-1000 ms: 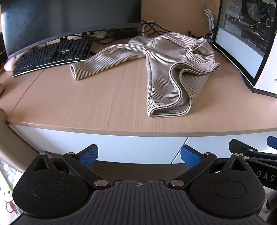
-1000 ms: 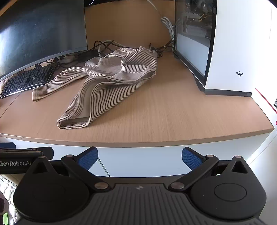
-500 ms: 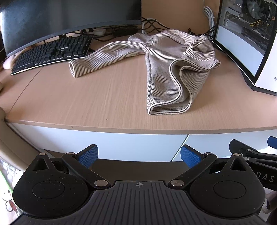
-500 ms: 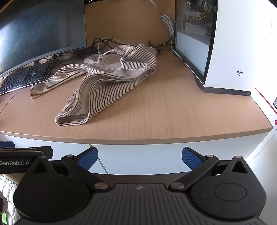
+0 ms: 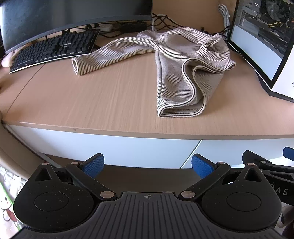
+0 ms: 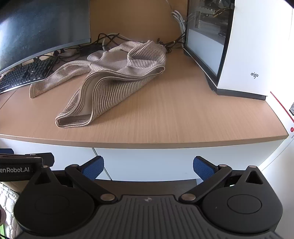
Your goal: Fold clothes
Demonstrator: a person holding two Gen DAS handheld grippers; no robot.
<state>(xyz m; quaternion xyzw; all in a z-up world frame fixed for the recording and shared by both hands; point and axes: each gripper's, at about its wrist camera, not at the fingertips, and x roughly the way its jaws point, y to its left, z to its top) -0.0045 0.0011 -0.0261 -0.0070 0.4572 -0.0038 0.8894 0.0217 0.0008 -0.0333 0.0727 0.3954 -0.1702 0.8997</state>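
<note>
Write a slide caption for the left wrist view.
Open left gripper faces a crumpled striped sweater on the wooden desk, keyboard behind.

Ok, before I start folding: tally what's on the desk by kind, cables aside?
Striped garment: 1
Keyboard: 1
Monitor: 1
White PC case: 1
Total: 4

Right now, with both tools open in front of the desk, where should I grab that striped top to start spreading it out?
Probably the hem corner of the striped top, the doubled edge lying nearest the desk's front edge. Come straight in from the front with the right tool: the hem loops up slightly, giving one finger room underneath. The left tool could take the sleeve cuff, which lies flat and apart beside the keyboard.
</note>
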